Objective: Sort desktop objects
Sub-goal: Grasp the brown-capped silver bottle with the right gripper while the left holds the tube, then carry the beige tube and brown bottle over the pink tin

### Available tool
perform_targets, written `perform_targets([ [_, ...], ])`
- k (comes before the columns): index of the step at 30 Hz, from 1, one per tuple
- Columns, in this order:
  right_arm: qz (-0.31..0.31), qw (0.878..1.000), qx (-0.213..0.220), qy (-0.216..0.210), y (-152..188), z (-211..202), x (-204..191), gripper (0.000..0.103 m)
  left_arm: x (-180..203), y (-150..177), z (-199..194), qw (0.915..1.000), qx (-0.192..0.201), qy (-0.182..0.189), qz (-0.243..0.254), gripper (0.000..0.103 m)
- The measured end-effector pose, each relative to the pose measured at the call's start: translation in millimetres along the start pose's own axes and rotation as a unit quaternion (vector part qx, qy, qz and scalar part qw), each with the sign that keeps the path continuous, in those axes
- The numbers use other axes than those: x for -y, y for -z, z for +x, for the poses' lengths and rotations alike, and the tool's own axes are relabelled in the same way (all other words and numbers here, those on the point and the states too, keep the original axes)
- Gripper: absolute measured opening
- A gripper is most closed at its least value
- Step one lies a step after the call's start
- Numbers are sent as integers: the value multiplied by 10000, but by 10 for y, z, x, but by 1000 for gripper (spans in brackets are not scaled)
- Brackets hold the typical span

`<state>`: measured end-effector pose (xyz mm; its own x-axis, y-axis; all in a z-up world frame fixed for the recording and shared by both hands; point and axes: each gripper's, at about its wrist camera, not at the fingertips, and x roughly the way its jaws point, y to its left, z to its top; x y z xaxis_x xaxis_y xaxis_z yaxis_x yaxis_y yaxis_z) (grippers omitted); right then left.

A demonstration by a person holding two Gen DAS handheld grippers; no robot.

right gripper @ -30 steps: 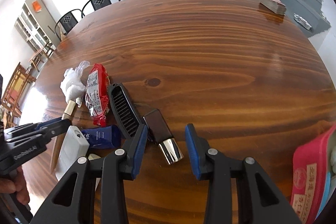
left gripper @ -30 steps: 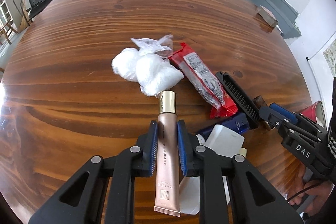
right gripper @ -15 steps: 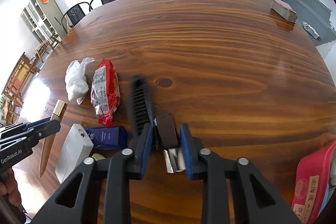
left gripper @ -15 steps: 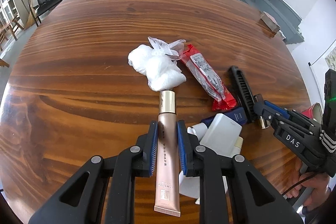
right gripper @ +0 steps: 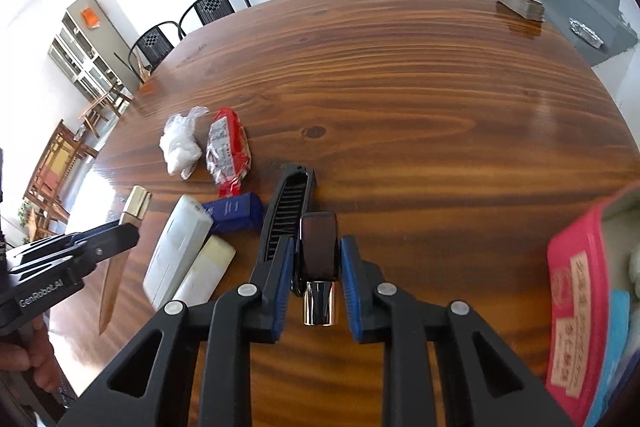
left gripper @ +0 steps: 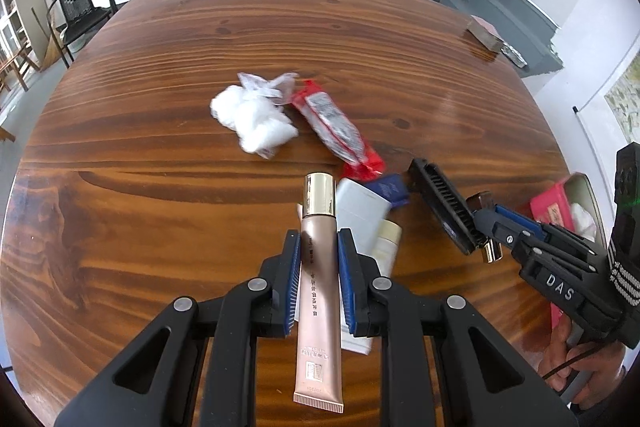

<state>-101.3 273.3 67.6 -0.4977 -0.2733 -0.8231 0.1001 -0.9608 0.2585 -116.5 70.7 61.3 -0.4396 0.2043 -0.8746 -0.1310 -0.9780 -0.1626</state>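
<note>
Desktop objects lie clustered on the brown wooden table [left gripper: 168, 155]. My left gripper [left gripper: 319, 259] is clamped on a rose-gold cosmetic tube [left gripper: 318, 291] with a gold cap; the blue pads press both of its sides, cap pointing away from me, crimped end toward me. My right gripper [right gripper: 316, 269] is closed on a dark lipstick case [right gripper: 317, 247] with a shiny metal end; its jaws have just been closing and the pads now press on the case. A black comb [right gripper: 288, 207] lies just beside the case on its left, touching or nearly so; I cannot tell which.

On the table: a white rectangular bottle [right gripper: 178, 251] and a cream-coloured tube [right gripper: 208, 267] side by side, a dark blue packet [right gripper: 236, 211] just beyond them, a red snack wrapper [right gripper: 226, 151] and a crumpled white plastic bag [right gripper: 180, 143] farther out. A pink box [right gripper: 576, 311] sits at the right edge with white and blue contents; details blurred. A stack of cards [right gripper: 520, 3] sits at the far corner, well apart from the cluster.
</note>
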Motion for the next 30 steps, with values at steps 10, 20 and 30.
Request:
perform_targets([
  [10,-52,10000,-31,-54,345,-283,149,22,472,183,-196,9997,104,81,226,20],
  [20,133,9984,537,-88,480,-922,458,22,1030,307,-368,9982,247,207,514,20],
  [30,601,9917,1105,249,678,-1633,1077,22,1884,402,-404,9930,354,593,958,20],
])
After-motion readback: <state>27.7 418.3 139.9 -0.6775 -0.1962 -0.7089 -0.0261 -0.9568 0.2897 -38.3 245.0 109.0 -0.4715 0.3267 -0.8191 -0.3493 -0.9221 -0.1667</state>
